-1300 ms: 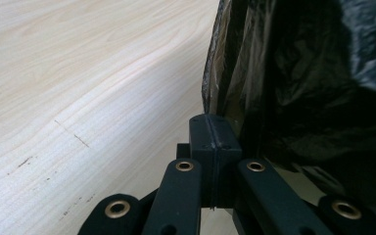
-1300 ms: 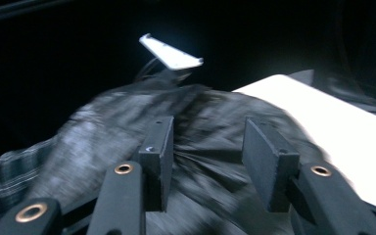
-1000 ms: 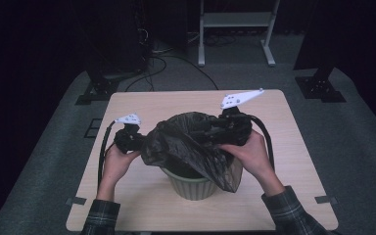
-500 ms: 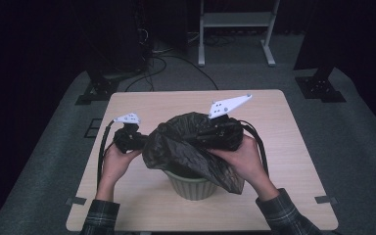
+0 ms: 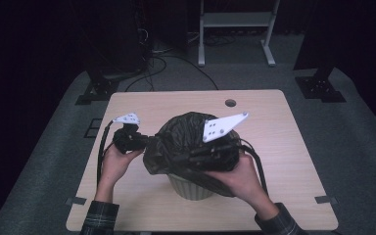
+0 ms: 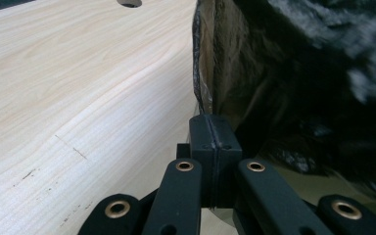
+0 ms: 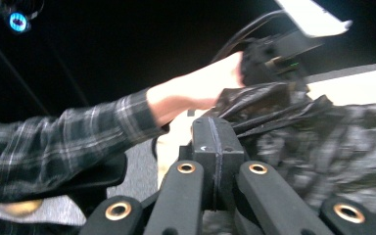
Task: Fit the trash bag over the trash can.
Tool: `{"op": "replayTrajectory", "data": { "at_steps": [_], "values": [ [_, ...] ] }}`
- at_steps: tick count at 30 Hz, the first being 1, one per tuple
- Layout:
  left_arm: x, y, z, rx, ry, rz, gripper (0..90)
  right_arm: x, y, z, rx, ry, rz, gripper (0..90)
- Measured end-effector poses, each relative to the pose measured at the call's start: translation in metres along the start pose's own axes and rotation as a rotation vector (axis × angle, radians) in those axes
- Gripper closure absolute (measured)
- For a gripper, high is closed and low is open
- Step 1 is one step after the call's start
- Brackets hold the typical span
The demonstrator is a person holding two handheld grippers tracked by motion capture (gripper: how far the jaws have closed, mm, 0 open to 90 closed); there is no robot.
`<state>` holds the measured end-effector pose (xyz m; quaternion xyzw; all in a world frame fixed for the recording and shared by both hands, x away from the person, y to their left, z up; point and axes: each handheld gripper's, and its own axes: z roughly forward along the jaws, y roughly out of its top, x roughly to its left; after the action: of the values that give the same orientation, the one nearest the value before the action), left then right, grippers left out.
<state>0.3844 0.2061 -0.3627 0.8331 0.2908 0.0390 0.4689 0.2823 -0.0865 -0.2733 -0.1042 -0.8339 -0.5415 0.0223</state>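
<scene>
Your thin black plastic bin bag (image 5: 191, 147) is draped over the pale ribbed bin (image 5: 192, 187) mid-bench: light, floppy, slippery, tears easily. Left gripper (image 6: 209, 128) fingers are clamped on its edge; right gripper (image 7: 214, 134) fingers together, w/ film between them unclear. Grab at the hem.

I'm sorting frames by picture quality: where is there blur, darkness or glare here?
High view: room behind the table nearly black, tabletop evenly lit, black bag loses detail. Left gripper view: wood grain and the left gripper sharp, bag smeared and out of focus at upper right. Right gripper view: motion blur on the plaid sleeve and bag, white plate overexposed, blue light flares.
</scene>
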Motion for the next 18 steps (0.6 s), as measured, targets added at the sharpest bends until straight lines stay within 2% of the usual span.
{"op": "replayTrajectory", "data": {
  "at_steps": [5, 11, 18],
  "values": [
    [-0.002, 0.001, -0.004, -0.008, -0.001, 0.008, 90.0, 0.019, -0.01, 0.02, 0.055, 0.04, -0.028, 90.0],
    [-0.003, 0.0, -0.006, -0.01, -0.003, 0.002, 90.0, 0.037, -0.032, 0.031, 0.091, 0.065, -0.037, 90.0],
    [-0.001, -0.001, -0.002, 0.008, -0.007, 0.0, 90.0, 0.044, -0.063, 0.037, 0.12, 0.065, -0.033, 90.0]
  ]
}}
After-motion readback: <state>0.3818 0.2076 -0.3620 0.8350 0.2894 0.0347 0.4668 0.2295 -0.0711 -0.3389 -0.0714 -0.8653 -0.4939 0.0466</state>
